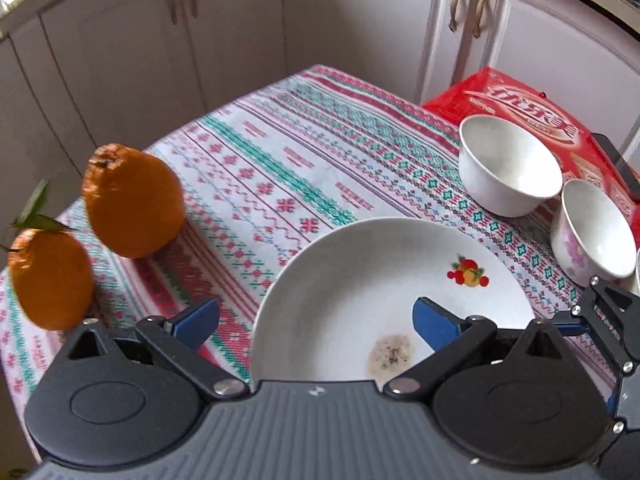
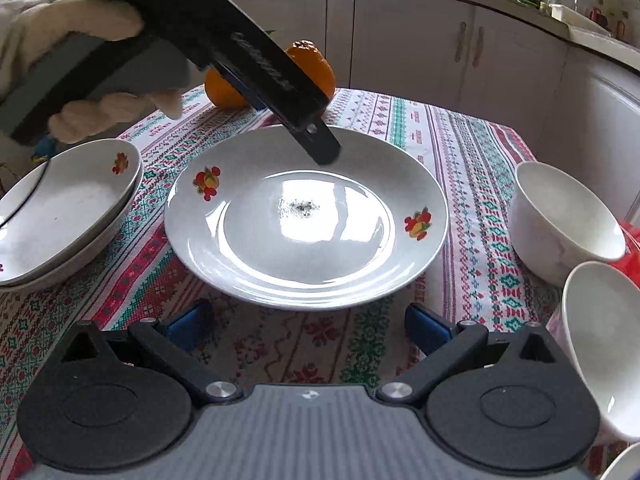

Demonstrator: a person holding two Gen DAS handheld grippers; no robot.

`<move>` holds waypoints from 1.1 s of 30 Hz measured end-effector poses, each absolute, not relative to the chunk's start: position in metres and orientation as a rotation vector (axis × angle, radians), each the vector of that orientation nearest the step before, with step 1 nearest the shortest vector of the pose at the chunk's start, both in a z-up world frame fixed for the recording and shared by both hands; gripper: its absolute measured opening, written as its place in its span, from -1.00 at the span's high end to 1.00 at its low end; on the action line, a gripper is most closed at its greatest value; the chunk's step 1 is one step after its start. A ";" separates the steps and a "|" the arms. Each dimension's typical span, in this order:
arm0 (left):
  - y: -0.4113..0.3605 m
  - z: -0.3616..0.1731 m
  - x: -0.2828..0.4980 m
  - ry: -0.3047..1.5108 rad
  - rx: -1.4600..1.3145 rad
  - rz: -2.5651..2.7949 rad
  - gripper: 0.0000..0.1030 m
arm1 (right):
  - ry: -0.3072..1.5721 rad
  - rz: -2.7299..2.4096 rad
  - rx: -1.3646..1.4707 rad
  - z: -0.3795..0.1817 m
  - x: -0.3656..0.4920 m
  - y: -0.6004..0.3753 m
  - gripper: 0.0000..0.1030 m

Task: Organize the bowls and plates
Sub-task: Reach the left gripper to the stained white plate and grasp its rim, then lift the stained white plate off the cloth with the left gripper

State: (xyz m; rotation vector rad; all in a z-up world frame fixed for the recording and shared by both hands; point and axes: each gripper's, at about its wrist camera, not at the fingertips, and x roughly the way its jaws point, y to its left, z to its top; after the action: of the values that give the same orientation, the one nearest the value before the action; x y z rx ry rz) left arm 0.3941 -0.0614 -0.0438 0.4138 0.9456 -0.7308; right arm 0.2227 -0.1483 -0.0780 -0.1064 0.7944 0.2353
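Note:
A white plate with fruit prints and a dark speck patch (image 2: pixel 306 222) lies on the patterned tablecloth; it also shows in the left wrist view (image 1: pixel 360 292). My left gripper (image 1: pixel 314 320) is open, its jaws straddling the plate's near rim; it shows from the side in the right wrist view (image 2: pixel 320 148) above the plate's far edge. My right gripper (image 2: pixel 306 326) is open and empty just short of the plate. Two stacked plates (image 2: pixel 68 208) lie at left. White bowls (image 2: pixel 564 216) (image 2: pixel 600 344) stand at right, also in the left wrist view (image 1: pixel 508 164) (image 1: pixel 592 232).
Two oranges (image 1: pixel 132 200) (image 1: pixel 50 278) sit near the table's left edge. A red package (image 1: pixel 520 100) lies behind the bowls. White cabinets (image 1: pixel 240 32) stand beyond the table. The cloth (image 1: pixel 280 160) covers the table.

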 end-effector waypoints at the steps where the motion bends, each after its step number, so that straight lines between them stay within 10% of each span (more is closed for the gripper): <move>1: -0.064 -0.046 0.397 0.963 0.419 -0.745 -0.98 | 0.792 0.243 -0.106 -0.078 0.223 -0.148 -1.00; 33: -0.095 -0.068 0.432 1.208 0.609 -0.946 -0.58 | 0.758 0.277 -0.093 -0.077 0.228 -0.154 -0.77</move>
State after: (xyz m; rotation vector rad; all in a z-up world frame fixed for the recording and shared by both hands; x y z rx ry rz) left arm 0.4323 -0.0946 -0.0683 0.6092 1.2080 -0.9457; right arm 0.2278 -0.1539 -0.0769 -0.0926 0.7578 0.2765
